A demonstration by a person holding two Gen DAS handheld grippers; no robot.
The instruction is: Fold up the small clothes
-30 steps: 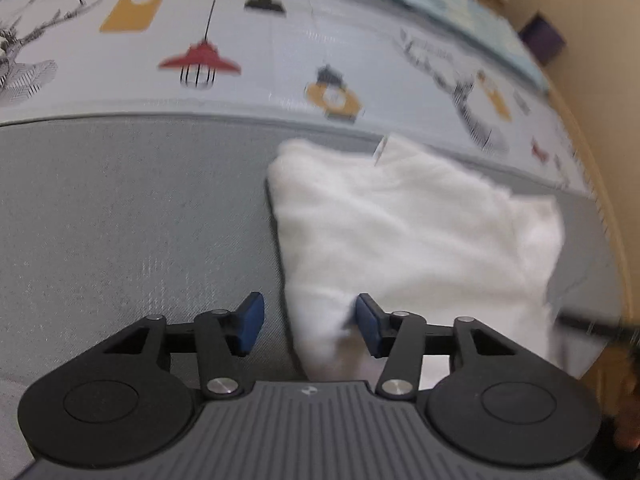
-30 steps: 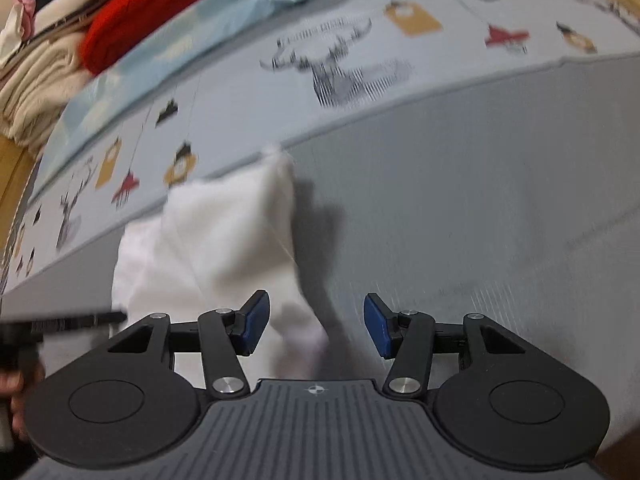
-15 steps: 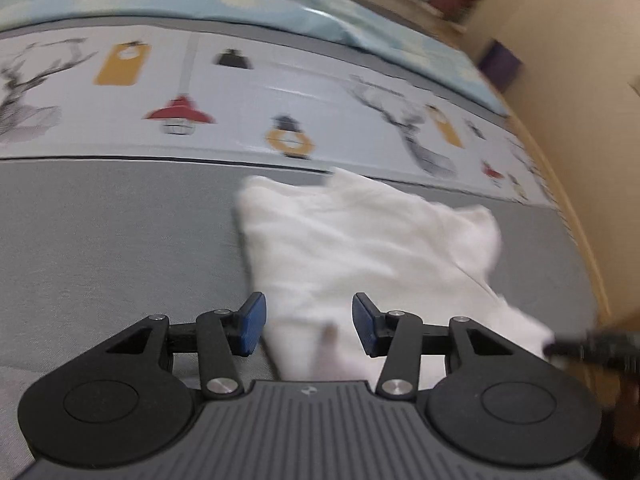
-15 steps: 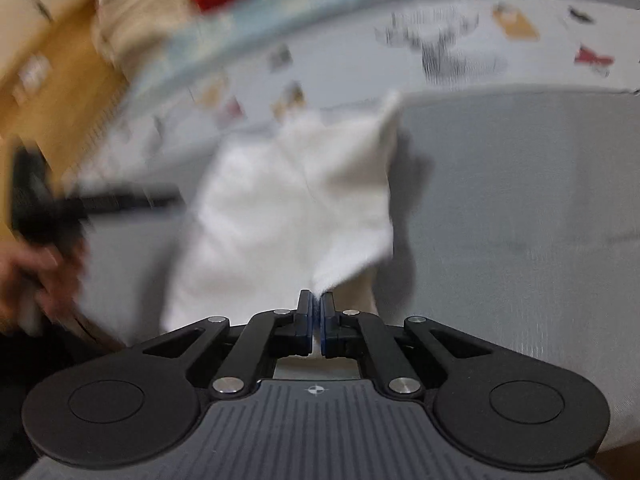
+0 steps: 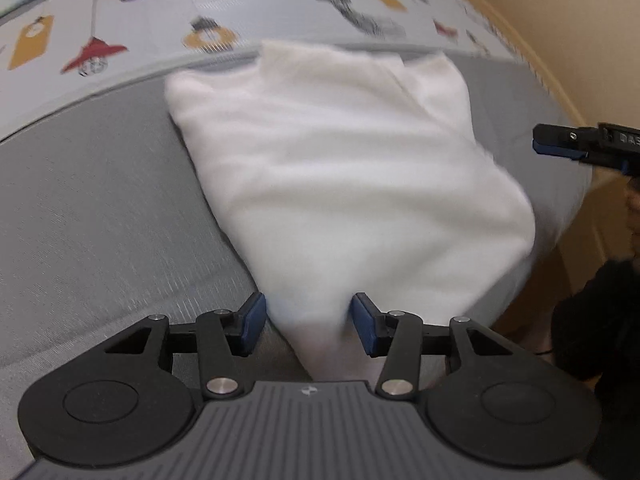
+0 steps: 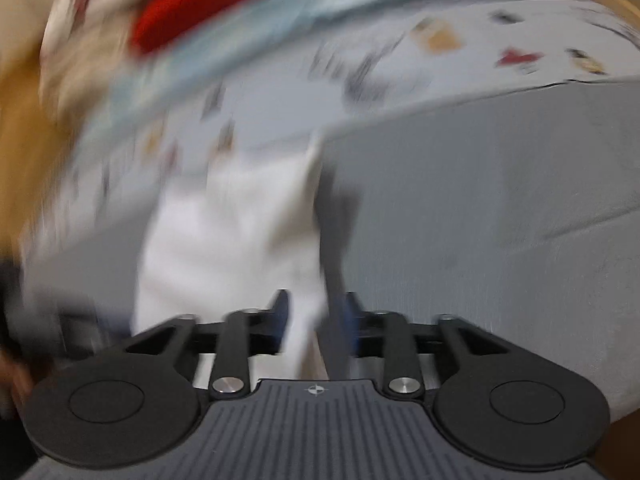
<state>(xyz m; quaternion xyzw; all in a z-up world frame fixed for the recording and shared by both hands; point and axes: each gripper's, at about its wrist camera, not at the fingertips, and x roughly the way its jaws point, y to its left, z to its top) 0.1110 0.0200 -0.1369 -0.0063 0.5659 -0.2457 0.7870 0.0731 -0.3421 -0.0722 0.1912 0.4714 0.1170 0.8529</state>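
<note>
I have the white garment (image 5: 344, 168) lying on the grey bed cover (image 5: 92, 208), its far edge up at twelve o'clock against the printed band of sheet (image 5: 132, 20) with the lamps and deer. It looks part-folded to me, a thick white slab narrowing to a point at six o'clock, right at my left gripper (image 5: 307, 320).

My left gripper stands with its blue pads (image 5: 253, 322) apart, and the near corner of the garment sits between them, not pinched. So I judge I am at the pick-up for the next fold, with the grasp not yet made on this side.

The right wrist view is badly smeared. My right gripper (image 6: 316, 316) shows a gap between its pads, with a strip of white cloth (image 6: 240, 240) running down into that gap; nothing reads as clamped. In the left view the same tool (image 5: 576, 146) hangs at three o'clock, off the garment's right edge and apart from it.

Next, as I read it, I should close the left pads on that near corner and get the right tool onto the matching corner at about four o'clock. The cloth looks soft and thick, so a shallow bite may slip off a layer.

At eleven o'clock in the right view there is a red heap (image 6: 208, 8), too blurred to name.
</note>
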